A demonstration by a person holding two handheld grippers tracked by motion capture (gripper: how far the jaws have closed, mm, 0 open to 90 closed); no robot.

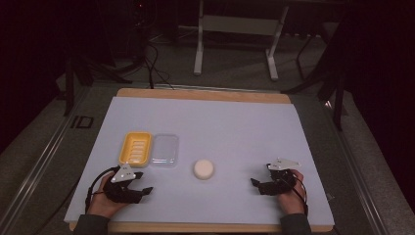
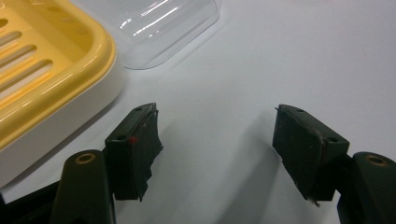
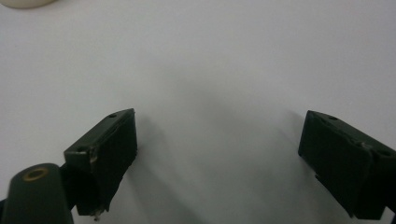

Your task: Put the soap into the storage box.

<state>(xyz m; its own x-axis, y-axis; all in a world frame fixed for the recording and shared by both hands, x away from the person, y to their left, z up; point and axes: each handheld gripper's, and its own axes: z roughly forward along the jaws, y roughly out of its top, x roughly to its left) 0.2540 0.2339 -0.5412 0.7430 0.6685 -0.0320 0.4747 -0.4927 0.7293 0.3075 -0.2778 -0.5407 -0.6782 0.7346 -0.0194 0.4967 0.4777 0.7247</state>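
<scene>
The left claw (image 1: 143, 190) rests released on the white counter (image 1: 235, 127), just below the yellow soap dish (image 1: 135, 148) and its clear lid (image 1: 164, 149). A round white soap (image 1: 203, 169) lies mid-counter. The right claw (image 1: 258, 184) rests released too, nothing between its jaws.

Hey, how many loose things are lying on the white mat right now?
3. A yellow slotted plastic soap dish lies at the left, a clear plastic lid right beside it, and a round white soap bar near the middle. Nothing seems hidden.
</scene>
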